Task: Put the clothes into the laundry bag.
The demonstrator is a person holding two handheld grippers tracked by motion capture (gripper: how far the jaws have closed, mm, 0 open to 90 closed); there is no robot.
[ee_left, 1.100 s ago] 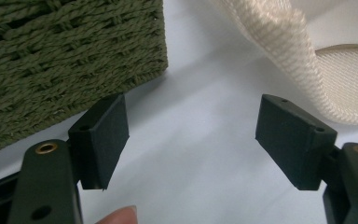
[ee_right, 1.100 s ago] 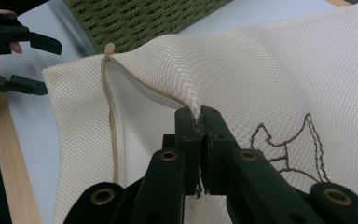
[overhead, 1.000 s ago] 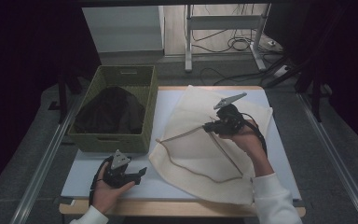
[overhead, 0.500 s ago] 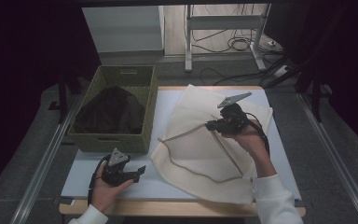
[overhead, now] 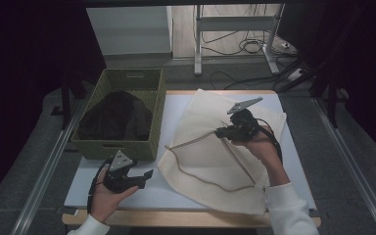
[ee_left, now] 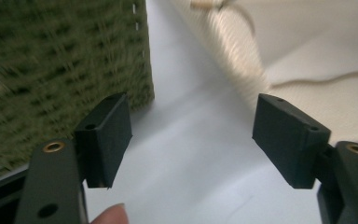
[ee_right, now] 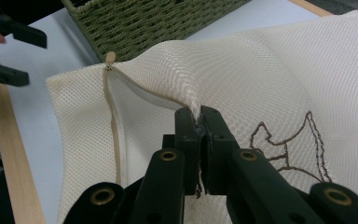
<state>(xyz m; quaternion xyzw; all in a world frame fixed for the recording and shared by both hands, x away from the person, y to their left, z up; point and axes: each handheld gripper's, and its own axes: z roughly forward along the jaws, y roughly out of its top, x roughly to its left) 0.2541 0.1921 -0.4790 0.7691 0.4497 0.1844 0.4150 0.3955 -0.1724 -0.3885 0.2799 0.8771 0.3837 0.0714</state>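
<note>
Pinching mesh bag point(ee_right: 261, 70) thinly, right gripper point(overhead: 221, 132) could slip off; left gripper point(overhead: 149, 174), jaws just narrowing but empty, hovers beside bag near basket point(overhead: 122, 147).

Cream mesh-cloth bag point(ee_right: 242, 60), green, seemingly wicker basket point(overhead: 122, 81).

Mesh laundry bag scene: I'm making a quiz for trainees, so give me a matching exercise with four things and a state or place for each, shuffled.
Things:
1. mesh bag
2. woven basket
3. left gripper
4. right gripper

States or places:
A. jaws open, nothing between them
B. cream, spread on the table, one fold lifted
C. jaws shut on a fold of mesh
D. green, holds dark cloth

Pairs: 1-B, 2-D, 3-A, 4-C
</note>
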